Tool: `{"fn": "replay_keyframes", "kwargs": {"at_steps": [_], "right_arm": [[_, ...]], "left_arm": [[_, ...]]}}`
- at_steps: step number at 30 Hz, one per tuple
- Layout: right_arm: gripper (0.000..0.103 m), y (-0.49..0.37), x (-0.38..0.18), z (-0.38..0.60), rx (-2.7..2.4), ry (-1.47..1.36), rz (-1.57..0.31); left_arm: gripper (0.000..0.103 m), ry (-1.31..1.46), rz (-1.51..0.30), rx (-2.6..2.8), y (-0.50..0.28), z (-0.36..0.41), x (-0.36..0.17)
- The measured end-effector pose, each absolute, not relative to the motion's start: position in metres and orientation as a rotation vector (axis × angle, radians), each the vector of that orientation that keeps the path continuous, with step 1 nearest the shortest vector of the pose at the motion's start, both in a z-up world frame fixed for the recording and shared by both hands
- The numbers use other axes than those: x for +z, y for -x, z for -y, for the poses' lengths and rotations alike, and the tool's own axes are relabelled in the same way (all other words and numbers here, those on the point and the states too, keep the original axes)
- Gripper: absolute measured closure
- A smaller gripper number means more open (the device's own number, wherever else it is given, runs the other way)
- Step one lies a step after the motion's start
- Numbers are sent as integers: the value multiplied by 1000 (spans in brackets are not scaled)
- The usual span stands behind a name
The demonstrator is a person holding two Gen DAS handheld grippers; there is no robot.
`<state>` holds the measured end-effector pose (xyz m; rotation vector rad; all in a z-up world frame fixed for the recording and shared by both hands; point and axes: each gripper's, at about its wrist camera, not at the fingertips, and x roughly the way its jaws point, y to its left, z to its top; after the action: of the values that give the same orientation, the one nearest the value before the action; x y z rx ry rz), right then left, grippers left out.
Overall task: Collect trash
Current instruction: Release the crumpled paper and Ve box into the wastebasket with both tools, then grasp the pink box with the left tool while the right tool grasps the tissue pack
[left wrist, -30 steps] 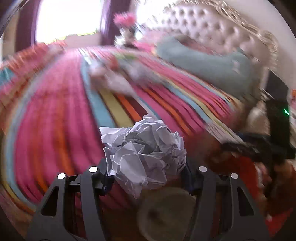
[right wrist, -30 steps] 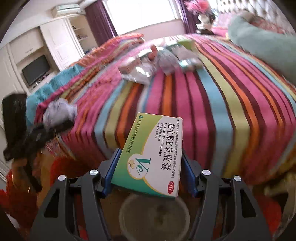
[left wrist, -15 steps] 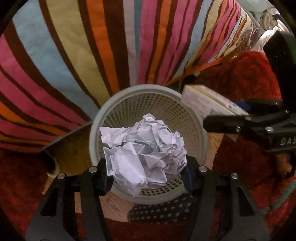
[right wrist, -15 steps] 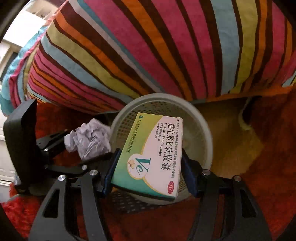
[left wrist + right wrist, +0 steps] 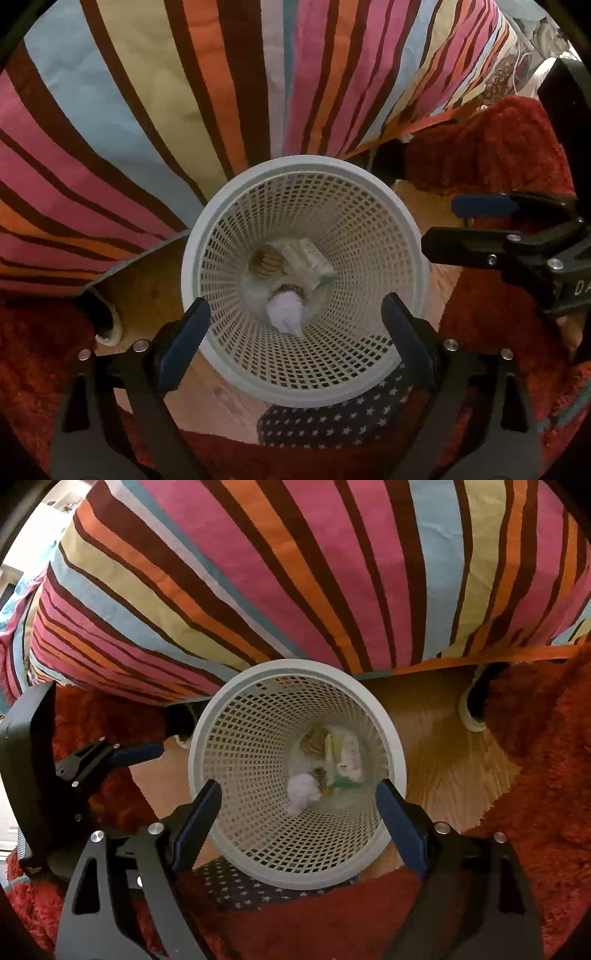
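Hanging over the side of the bed, the striped bedspread (image 5: 155, 122) fills most of what I see, with a shaggy red rug (image 5: 535, 775) and a strip of wooden floor (image 5: 436, 746) below it. Against the bed stands the white mesh wastebasket (image 5: 229, 229), and both tools are poised right above its mouth. The left gripper (image 5: 295, 325) points steeply down with its jaws spread wide and nothing between them; they have just been opening. The right gripper (image 5: 299, 805) is likewise spread and empty, its jaws also just opened. Down at the bottom of the basket lie the crumpled paper ball (image 5: 284, 314) and the green-and-white medicine box (image 5: 345, 757), beside some brownish scraps I can't make out. By my reckoning this is the drop step, finished for these two pieces. Next, I'd say, both hands need to lift clear of the rim and swing back over the bed to look for more litter.
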<state>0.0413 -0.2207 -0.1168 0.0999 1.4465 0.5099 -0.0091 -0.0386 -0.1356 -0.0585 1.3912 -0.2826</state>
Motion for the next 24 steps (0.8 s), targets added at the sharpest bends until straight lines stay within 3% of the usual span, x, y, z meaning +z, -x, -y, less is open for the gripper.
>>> {"fn": "replay_keyframes", "kwargs": {"at_steps": [11,18,24], "right_arm": [[22,-41,-105,219,497,-63,-1401],[22,-56,-8,238,507,37,-1082],[22,-131,76,243,408,81,-760]], "left_arm": [[12,105,-1271,-212,11,17,-104],[12,175,-995,-154,2,-36,11],[12,145,-766,30,-92,-99,92]]}}
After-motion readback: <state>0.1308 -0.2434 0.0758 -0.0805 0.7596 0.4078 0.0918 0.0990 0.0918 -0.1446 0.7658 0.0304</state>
